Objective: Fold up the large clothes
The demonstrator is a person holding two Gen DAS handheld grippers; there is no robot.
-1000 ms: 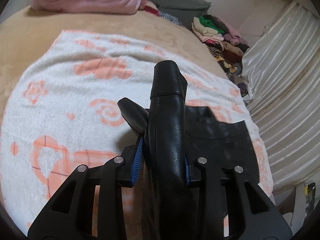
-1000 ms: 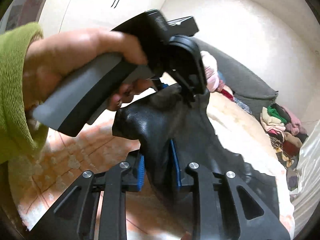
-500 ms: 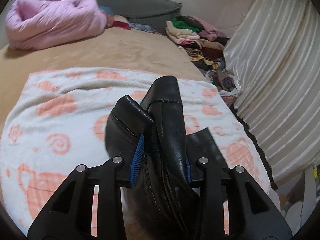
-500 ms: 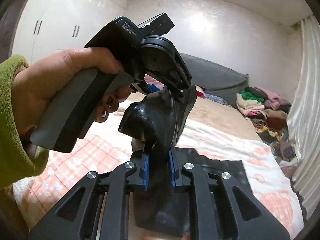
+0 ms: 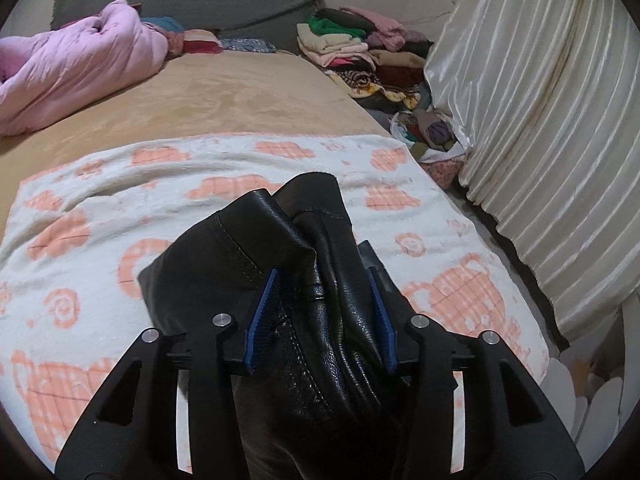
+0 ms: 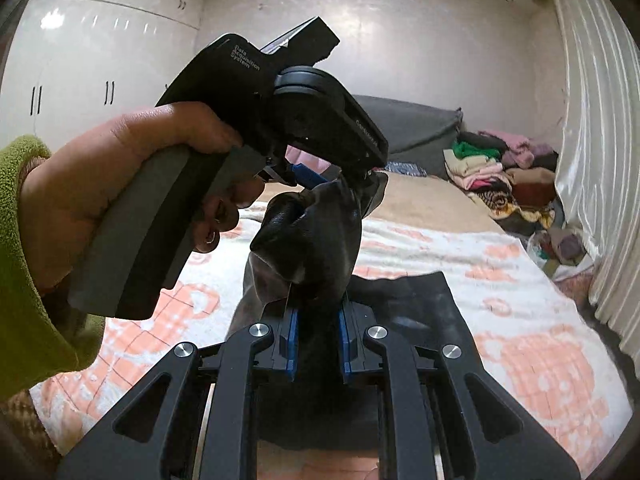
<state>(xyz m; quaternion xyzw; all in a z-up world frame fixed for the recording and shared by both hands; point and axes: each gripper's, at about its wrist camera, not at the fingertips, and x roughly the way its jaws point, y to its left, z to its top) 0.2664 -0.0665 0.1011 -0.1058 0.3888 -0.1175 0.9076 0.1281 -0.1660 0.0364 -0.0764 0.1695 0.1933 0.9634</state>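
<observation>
Above one patterned blanket [image 5: 224, 168], two hand-held grippers, left [image 5: 322, 316] and right [image 6: 318, 346], both clamped on one black leather garment [image 5: 320, 280].

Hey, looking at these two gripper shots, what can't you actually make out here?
- Black leather garment: its type and full shape; bunched in both views, lower part behind the left gripper and right gripper.
- Clothes pile: single items too small, left view.
- Left hand: fingers partly behind the handle, right view.
- Blanket: near edge cut off.
</observation>
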